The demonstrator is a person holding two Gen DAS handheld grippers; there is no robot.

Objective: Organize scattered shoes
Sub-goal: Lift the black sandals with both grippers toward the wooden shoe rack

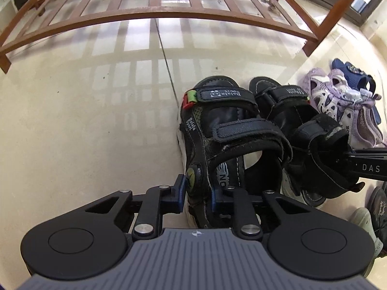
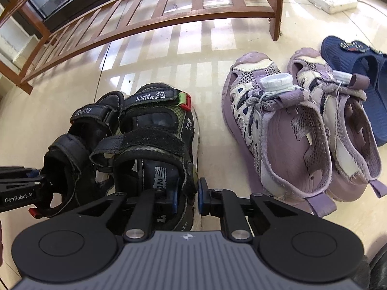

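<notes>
Glossy cream floor (image 2: 60, 111): nearest, the left gripper (image 1: 196, 194) and right gripper (image 2: 187, 199) each pinch a black sandal's (image 1: 217, 130) side wall, apparently firmly. Light and soft-strapped, both sandals lie just before the wooden rack (image 1: 150, 14); stiffer heel walls suit gripping.

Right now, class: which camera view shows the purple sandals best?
The right wrist view: both purple sandals lie whole and close, side by side on the floor. The left wrist view shows them small at the right edge, partly overlapping.
</notes>
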